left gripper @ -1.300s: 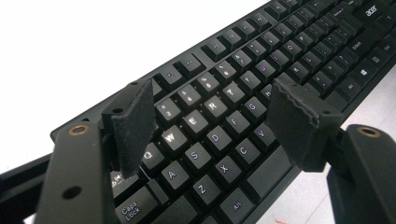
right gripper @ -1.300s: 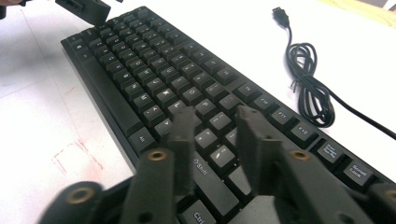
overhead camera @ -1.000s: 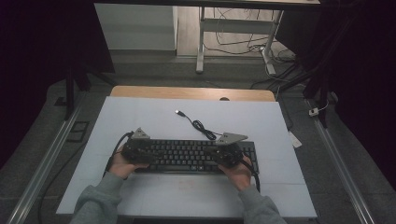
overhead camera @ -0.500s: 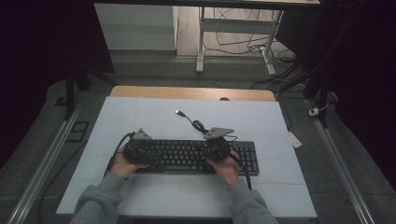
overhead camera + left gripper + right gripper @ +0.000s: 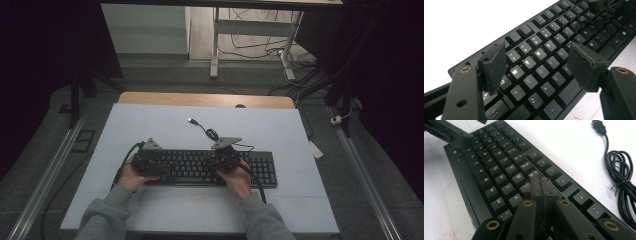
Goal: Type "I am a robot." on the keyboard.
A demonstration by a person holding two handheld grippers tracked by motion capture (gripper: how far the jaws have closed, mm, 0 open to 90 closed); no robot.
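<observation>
Pads pressed together with nothing between them, the right gripper (image 5: 541,185) pokes keys mid-keyboard (image 5: 210,167), while the left gripper (image 5: 536,62) hovers wide open and empty over the letters at nine o'clock. To press cleanly, I would come straight down on one key. Keyboard lies central on the white surface (image 5: 150,125), cable (image 5: 207,132) at twelve o'clock.

We hold the left gripper (image 5: 148,161) over the left end of the keyboard (image 5: 260,170) and the right gripper (image 5: 225,158) over its middle, so the number pad lies right of both. Beyond the right gripper, a coiled cable (image 5: 210,134) and its plug (image 5: 191,120) rest on the table (image 5: 150,120), behind the keyboard.
</observation>
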